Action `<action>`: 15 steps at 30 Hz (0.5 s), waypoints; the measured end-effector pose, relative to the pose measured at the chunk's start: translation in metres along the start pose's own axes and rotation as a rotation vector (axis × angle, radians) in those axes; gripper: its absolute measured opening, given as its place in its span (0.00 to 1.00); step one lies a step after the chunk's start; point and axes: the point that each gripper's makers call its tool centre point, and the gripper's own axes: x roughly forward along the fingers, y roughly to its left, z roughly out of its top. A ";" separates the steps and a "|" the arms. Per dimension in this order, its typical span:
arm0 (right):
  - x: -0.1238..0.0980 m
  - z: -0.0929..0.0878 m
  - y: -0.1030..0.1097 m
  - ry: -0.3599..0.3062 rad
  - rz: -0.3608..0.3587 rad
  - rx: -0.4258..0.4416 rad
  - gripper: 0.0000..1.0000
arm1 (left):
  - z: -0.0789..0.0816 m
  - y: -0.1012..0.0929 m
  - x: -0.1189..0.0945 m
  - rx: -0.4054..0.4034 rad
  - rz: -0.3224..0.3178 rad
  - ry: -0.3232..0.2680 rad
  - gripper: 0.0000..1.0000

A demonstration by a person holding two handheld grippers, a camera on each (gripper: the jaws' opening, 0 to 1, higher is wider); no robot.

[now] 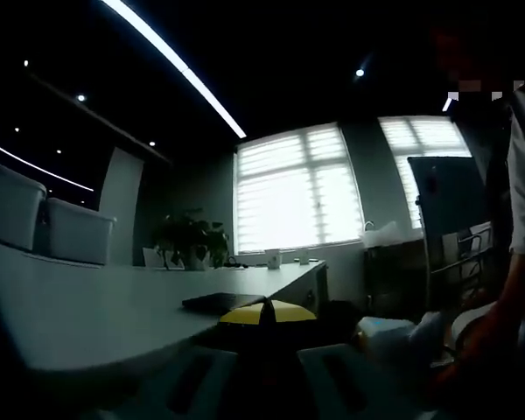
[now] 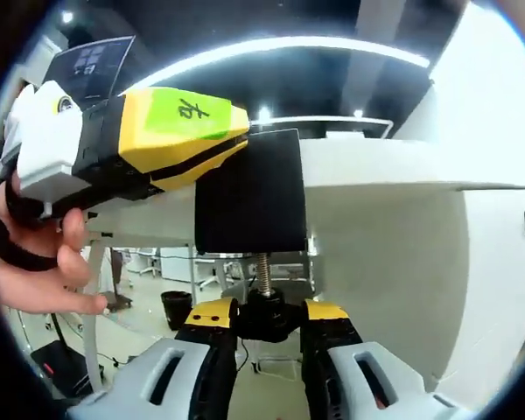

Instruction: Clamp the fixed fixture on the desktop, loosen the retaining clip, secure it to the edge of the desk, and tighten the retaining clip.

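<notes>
The black block-shaped clamp fixture (image 2: 249, 192) with a threaded steel screw (image 2: 264, 273) sits on the white desk's edge (image 2: 376, 171). The right gripper (image 2: 267, 325) is closed on the black knob (image 2: 264, 313) below. The left gripper (image 2: 157, 140), hand-held, meets the fixture's top; its jaw state is hidden.

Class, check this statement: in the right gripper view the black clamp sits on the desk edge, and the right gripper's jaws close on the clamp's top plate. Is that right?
Not quite. In the right gripper view the right gripper closes on the screw knob below the black clamp, not the top plate. The clamp does sit on the desk edge.
</notes>
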 end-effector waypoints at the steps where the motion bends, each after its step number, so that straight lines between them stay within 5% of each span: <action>1: 0.000 0.000 0.000 0.000 0.022 -0.007 0.27 | 0.000 0.000 0.000 0.000 0.001 0.000 0.01; 10: 0.000 -0.002 0.011 0.034 0.334 0.065 0.27 | -0.001 0.000 0.001 -0.019 -0.003 -0.008 0.01; 15: 0.001 -0.002 0.011 0.031 0.379 0.046 0.27 | -0.003 -0.001 0.002 -0.021 -0.004 -0.005 0.01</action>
